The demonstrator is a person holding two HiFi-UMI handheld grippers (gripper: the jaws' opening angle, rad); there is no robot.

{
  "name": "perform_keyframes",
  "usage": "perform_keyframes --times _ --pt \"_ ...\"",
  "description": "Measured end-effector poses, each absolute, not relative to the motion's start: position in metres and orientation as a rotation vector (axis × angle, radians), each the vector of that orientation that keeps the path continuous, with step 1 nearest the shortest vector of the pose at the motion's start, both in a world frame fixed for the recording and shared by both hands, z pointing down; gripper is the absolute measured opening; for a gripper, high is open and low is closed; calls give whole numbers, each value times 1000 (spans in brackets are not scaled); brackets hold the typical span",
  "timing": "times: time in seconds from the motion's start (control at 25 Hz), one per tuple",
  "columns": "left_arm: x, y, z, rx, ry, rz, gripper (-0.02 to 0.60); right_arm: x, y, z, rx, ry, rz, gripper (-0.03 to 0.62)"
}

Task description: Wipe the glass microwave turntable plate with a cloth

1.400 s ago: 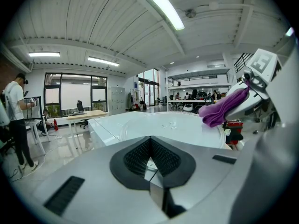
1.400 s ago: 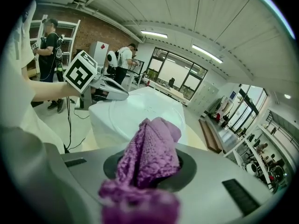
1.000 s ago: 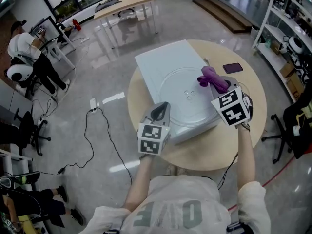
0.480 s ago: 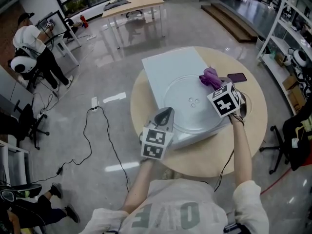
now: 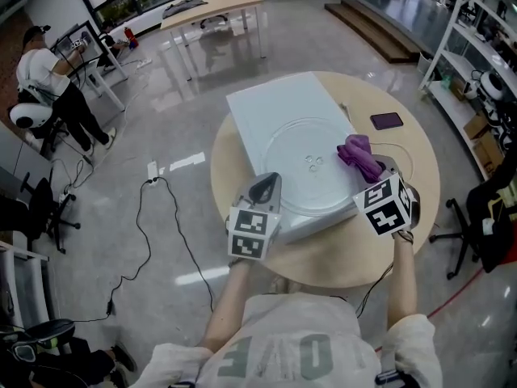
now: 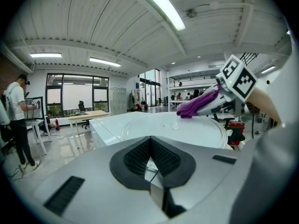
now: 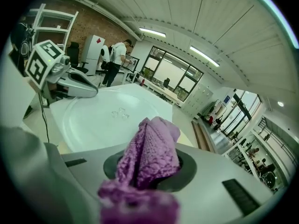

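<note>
The clear glass turntable plate (image 5: 295, 180) lies flat on a white slab (image 5: 275, 103) on the round table. My right gripper (image 5: 370, 173) is shut on a purple cloth (image 5: 359, 153), which rests on the plate's right part, just right of the centre knobs. In the right gripper view the cloth (image 7: 152, 146) fills the jaws of the right gripper (image 7: 149, 168) and the plate (image 7: 93, 120) lies ahead. My left gripper (image 5: 269, 181) sits at the plate's near-left rim, jaws closed. In the left gripper view the left gripper (image 6: 150, 158) shows its pads met, with the plate (image 6: 187, 127) beyond.
A dark phone (image 5: 386, 120) lies at the table's far right, and a thin cable (image 5: 406, 158) runs near the right gripper. The wooden table edge (image 5: 323, 267) is close to my body. Floor cables (image 5: 149, 217), a person (image 5: 48, 75) and shelving (image 5: 472, 71) surround the table.
The right gripper has drawn the purple cloth from the plate's far right rim toward me along its right side. The left gripper has stayed at the near-left rim.
</note>
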State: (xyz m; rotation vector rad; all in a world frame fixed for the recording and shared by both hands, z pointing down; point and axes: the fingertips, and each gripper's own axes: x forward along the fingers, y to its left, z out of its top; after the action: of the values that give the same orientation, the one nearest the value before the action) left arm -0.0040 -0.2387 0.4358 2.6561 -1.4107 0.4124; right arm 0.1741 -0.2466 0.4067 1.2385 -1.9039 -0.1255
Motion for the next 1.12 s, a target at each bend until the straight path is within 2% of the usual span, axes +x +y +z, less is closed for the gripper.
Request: perform_keyframes --times 0.68,0.96,1.12 --pt "-3 -240 439 2645 -1424 416 -5 182 -169 415 1248 -1905 -81 48" --pt "-7 -241 437 2646 -1435 405 -5 189 -236 367 1395 -1958 -153 48" --pt "-2 -242 438 2649 -1438 406 -5 187 -299 370 1383 -1953 -152 48"
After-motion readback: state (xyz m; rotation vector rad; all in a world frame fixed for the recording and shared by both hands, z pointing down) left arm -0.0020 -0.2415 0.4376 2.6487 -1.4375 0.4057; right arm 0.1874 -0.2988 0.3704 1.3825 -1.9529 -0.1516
